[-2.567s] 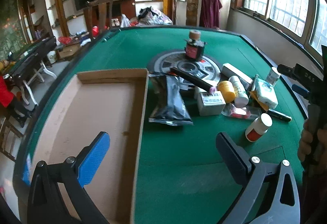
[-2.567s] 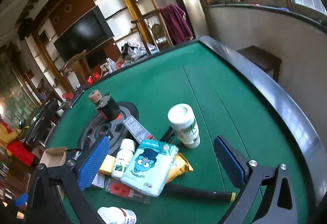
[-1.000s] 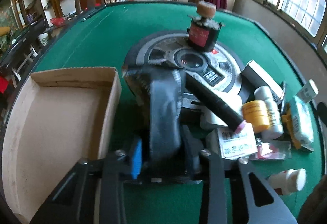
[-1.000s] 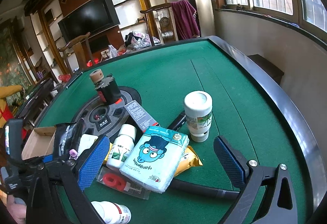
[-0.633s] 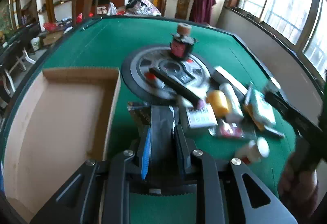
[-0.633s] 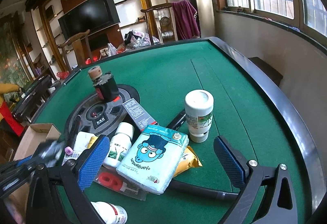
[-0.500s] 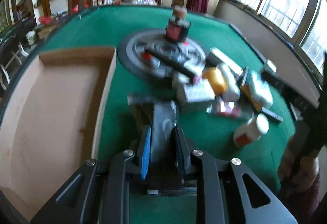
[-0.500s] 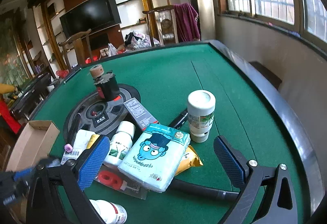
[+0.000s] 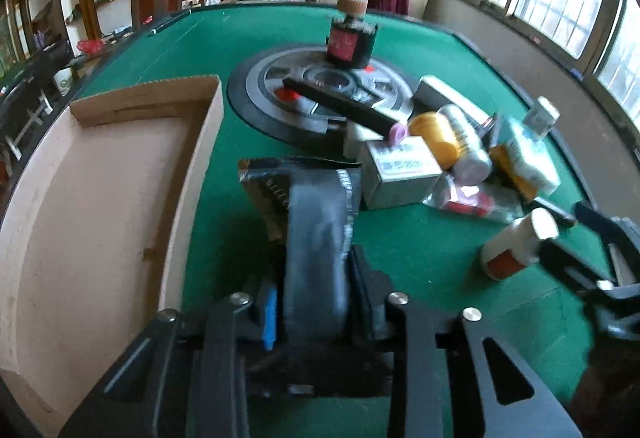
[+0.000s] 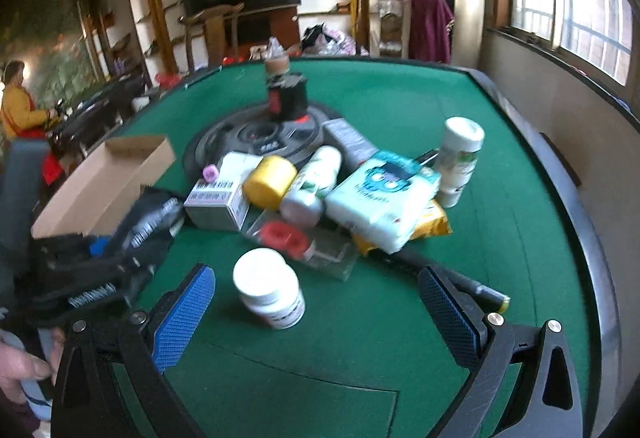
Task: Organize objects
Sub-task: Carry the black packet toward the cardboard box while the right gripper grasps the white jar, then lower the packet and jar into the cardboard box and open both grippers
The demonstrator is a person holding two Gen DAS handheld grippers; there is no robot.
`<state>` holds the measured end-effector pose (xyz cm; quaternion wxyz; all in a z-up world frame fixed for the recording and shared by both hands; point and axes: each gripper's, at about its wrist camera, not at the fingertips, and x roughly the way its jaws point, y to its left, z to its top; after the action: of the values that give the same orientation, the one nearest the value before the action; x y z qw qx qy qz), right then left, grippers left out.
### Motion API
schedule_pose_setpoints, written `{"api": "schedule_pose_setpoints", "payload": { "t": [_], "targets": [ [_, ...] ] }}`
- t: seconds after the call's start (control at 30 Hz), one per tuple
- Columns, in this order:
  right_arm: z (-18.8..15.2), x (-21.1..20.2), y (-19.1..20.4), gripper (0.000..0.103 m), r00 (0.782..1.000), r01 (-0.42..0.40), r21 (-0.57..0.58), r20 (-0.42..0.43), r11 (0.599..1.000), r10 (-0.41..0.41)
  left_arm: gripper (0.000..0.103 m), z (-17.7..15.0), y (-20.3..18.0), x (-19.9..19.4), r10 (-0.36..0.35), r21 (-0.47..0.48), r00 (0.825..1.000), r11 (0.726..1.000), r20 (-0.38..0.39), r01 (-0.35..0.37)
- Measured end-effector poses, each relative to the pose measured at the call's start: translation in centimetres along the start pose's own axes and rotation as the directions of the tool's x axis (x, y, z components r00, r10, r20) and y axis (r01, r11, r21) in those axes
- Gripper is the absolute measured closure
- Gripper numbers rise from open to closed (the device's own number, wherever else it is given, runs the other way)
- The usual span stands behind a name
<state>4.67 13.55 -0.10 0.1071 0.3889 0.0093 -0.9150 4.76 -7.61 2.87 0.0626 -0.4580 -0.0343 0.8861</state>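
A black foil packet [image 9: 316, 222] sticks up between the pads of my left gripper [image 9: 316, 302], just right of the open cardboard box [image 9: 200, 142]. The pads still press on it while the jaws are opening slightly. In the right wrist view the same packet [image 10: 148, 214] and left gripper [image 10: 100, 250] show at the left. My right gripper [image 10: 316, 286] is open, with a white pill bottle [image 10: 268, 290] standing just ahead, between its blue fingers [image 10: 188, 302] and touching neither. The same pill bottle [image 9: 516, 246] stands at the right in the left wrist view.
A pile lies on the green table [image 10: 500, 238]: tissue pack [image 10: 380, 194], yellow-capped bottle [image 10: 270, 180], white carton [image 10: 218, 202], tall white bottle [image 10: 460, 154], black pen [image 10: 460, 278]. Behind it is a black disc [image 10: 256, 138] with a corked dark jar [image 10: 286, 94]. A person in yellow [image 10: 18, 106] stands far left.
My left gripper shut on the black packet and drew it back from the pile, beside the box. My right gripper swung left and down, bringing the white pill bottle between its fingers.
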Motion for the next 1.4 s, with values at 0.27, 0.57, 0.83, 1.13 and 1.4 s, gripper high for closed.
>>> {"api": "schedule_pose_setpoints", "payload": {
  "t": [0.27, 0.57, 0.83, 1.13, 1.4],
  "targets": [
    [-0.2, 2.1, 1.2, 0.047, 0.998, -0.005, -0.011, -0.057, 1.0, 0.004, 0.079, -0.8, 1.1, -3.7, -0.062, -0.03, 0.996, 0.998, 0.065, 0.064],
    [-0.4, 2.7, 1.1, 0.065, 0.998, 0.004, 0.034, -0.064, 0.999, -0.001, 0.079, -1.7, 1.9, -6.2, -0.049, -0.028, 0.992, 0.998, 0.116, 0.053],
    [0.1, 0.6, 1.7, 0.065, 0.997, -0.054, 0.07, -0.052, 0.996, 0.058, 0.079, -2.3, 3.8, -8.4, -0.038, -0.05, 0.987, 0.998, 0.158, 0.047],
    [3.9, -3.0, 8.0, 0.065, 0.981, -0.194, -0.012, -0.012, 0.981, 0.194, 0.079, -1.8, 9.3, -13.2, 0.034, -0.111, 0.969, 0.994, 0.247, -0.007],
    [8.8, -0.2, 16.0, 0.065, 0.917, -0.389, -0.009, -0.097, 0.921, 0.386, 0.079, 0.4, 14.6, -13.1, 0.112, -0.137, 0.962, 0.987, 0.248, -0.079]
  ]
}}
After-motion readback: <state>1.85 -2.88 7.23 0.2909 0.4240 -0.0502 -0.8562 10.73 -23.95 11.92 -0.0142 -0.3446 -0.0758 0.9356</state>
